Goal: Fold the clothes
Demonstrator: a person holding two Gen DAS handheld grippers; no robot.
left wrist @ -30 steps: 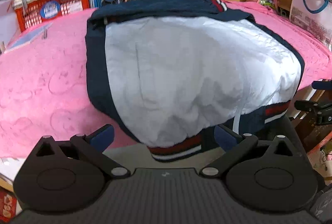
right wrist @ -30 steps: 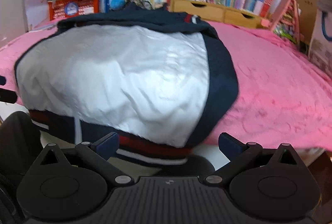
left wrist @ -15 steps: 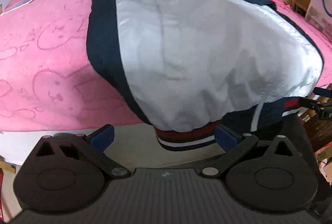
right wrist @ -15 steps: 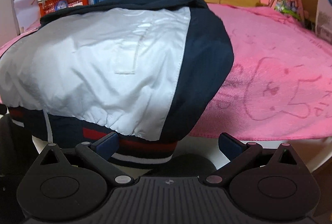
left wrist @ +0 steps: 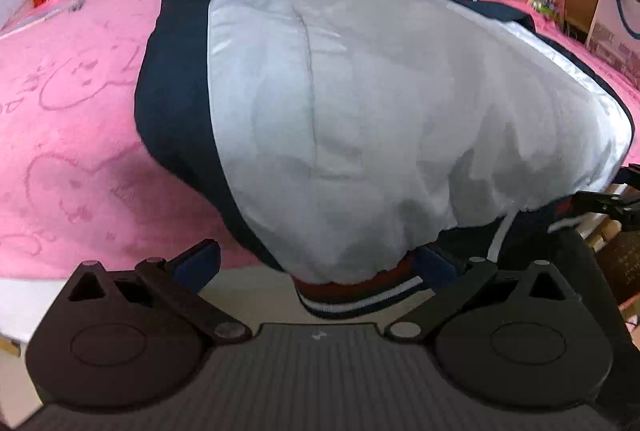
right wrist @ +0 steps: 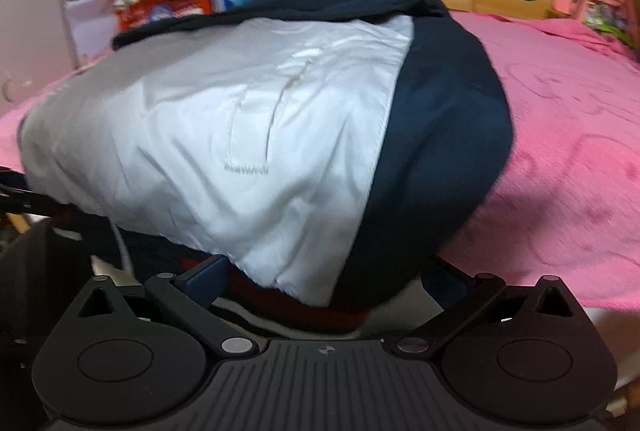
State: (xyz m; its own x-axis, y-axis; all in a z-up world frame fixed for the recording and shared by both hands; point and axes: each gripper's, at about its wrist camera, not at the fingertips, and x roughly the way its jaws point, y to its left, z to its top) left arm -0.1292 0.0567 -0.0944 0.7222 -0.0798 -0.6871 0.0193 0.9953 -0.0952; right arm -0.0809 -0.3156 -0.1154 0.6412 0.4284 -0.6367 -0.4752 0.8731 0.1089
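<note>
At the near edge of the pink towel-covered table [left wrist: 72,135], both wide-spread grippers, left gripper [left wrist: 320,265] and right gripper [right wrist: 320,273], have closed in on the navy-and-white nylon jacket's [left wrist: 380,119] overhanging striped hem [left wrist: 360,295], ready to pinch for folding.

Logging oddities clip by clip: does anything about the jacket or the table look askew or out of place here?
The jacket lies with its white lining up, and its striped hem hangs off the near edge of the pink cloth. Both grippers are open at that hem. Nothing looks damaged.
</note>
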